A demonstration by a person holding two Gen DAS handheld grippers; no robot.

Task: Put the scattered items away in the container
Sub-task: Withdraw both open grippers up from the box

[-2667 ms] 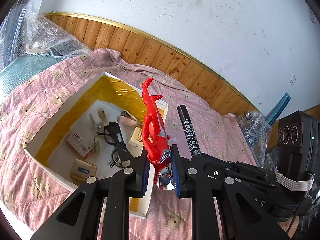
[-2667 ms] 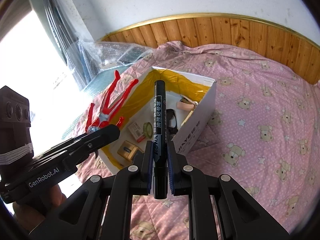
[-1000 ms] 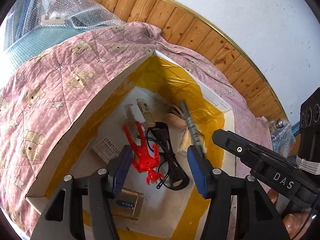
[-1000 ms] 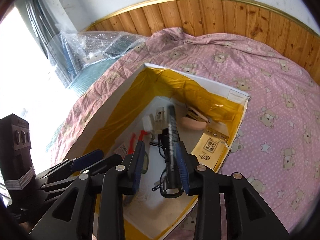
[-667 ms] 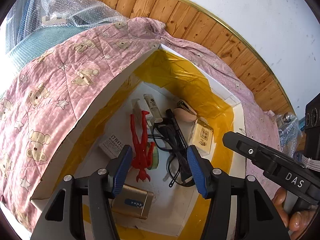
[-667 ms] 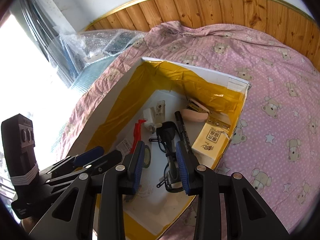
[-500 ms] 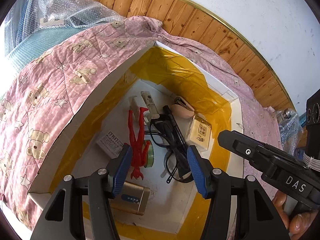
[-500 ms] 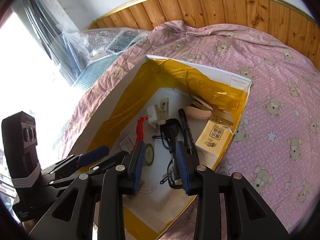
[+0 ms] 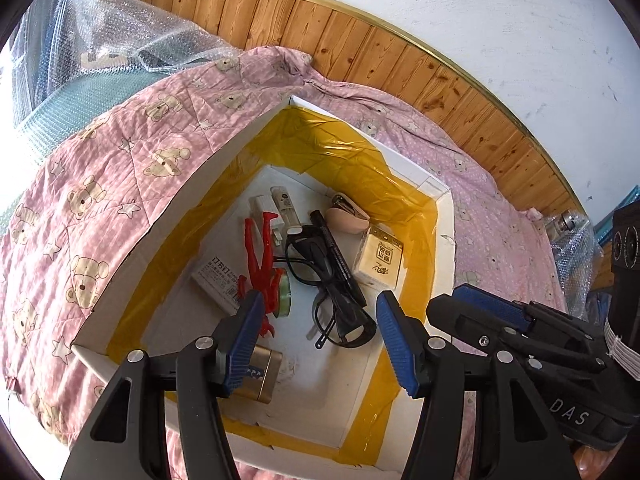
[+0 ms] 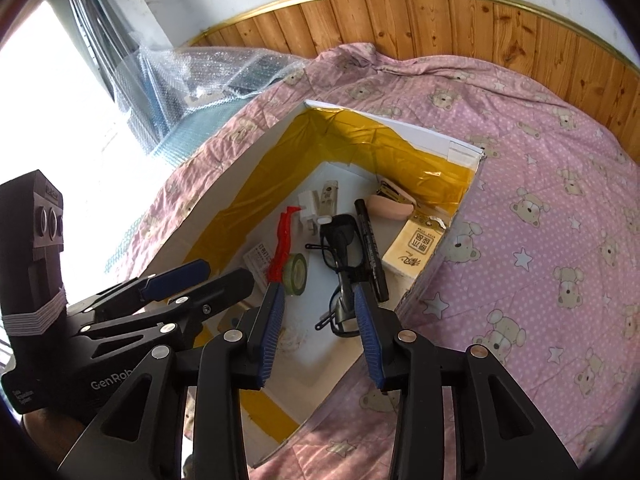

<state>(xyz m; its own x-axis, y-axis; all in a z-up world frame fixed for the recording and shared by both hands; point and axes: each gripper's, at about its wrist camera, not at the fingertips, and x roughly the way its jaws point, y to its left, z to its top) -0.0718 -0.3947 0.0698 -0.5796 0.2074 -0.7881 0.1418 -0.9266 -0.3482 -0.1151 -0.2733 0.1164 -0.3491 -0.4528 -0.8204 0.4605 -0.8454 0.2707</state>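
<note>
Currently, both grippers are hovering above the box (image 9: 444, 248), a white cardboard container lined with yellow tape, which is sitting on a pink bear-print quilt (image 9: 100, 184).

At the left, the left gripper (image 9: 318, 336) is pointing down and forward into the box with its blue-padded jaws spread wide apart and holding nothing. In the right wrist view it (image 10: 200, 276) is angling in from the left side.

Inside the box, from left to right, a printed staple box (image 9: 218, 278) is lying beside the red figure (image 9: 262, 264), whose lower part is overlapping a roll of green tape (image 9: 285, 292). Next, black glasses (image 9: 332, 292) are lying under a black marker (image 9: 338, 258), which is running diagonally across them. A tan carton (image 9: 380, 258) is resting against the right wall, with a pink stapler (image 9: 348, 218) behind it. A gold case (image 9: 266, 376) is lying near the front wall.

At the right, the right gripper (image 10: 318, 314) is likewise tilting downward over the box, jaws apart and empty.
</note>
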